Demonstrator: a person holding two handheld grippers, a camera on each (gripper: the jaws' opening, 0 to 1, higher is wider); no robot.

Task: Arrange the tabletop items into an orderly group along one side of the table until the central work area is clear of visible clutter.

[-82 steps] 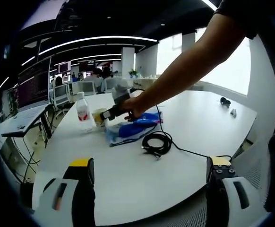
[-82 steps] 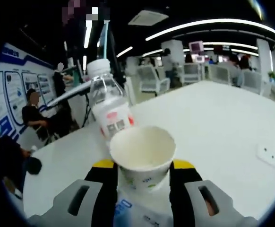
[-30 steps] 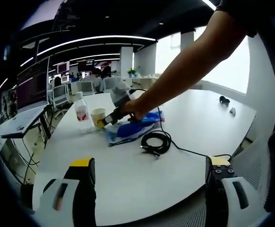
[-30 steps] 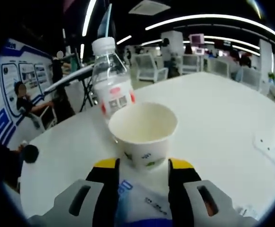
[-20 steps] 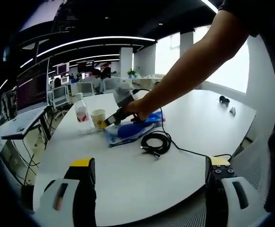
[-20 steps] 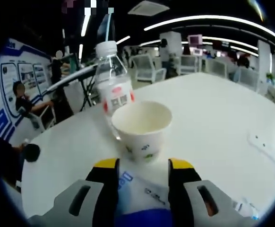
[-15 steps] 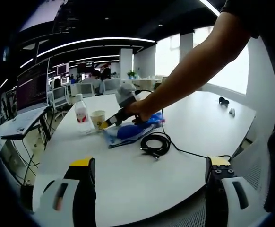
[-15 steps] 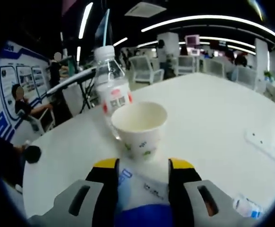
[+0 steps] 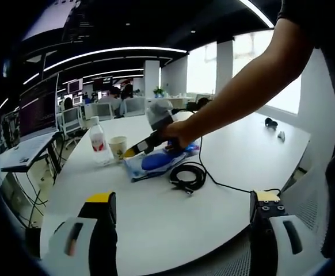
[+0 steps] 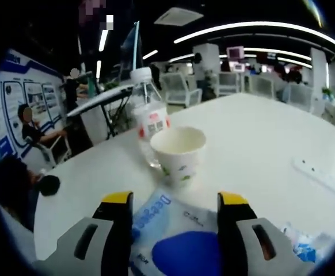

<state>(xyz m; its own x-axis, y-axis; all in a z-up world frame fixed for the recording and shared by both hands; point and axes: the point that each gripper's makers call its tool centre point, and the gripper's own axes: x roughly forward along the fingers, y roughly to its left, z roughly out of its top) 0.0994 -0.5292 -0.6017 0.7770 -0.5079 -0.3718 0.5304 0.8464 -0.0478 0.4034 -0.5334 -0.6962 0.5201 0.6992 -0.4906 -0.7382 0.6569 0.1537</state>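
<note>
A clear water bottle (image 10: pixel 149 125) with a red label stands on the white table (image 10: pixel 259 138), and a white paper cup (image 10: pixel 178 148) stands upright right beside it. My right gripper (image 10: pixel 175 201) is open and drawn back from the cup, hovering over a blue-and-white plastic pack (image 10: pixel 179 241). In the left gripper view, a person's hand holds the right gripper (image 9: pixel 134 151) pointed at the cup (image 9: pixel 118 147) and bottle (image 9: pixel 97 141), above the blue pack (image 9: pixel 155 162). A coiled black cable (image 9: pixel 186 177) lies next to the pack. My left gripper (image 9: pixel 183 198) is wide open at the table's near edge.
Two small dark items (image 9: pixel 269 122) lie at the table's far right. A white power strip (image 10: pixel 323 175) lies on the table to the right of the cup. Desks, chairs and monitors stand beyond the table, where a person (image 10: pixel 29 135) sits.
The right gripper let go of the paper cup beside the bottle, pulled back over the blue pack, and its jaws spread wider. The left gripper stayed put.
</note>
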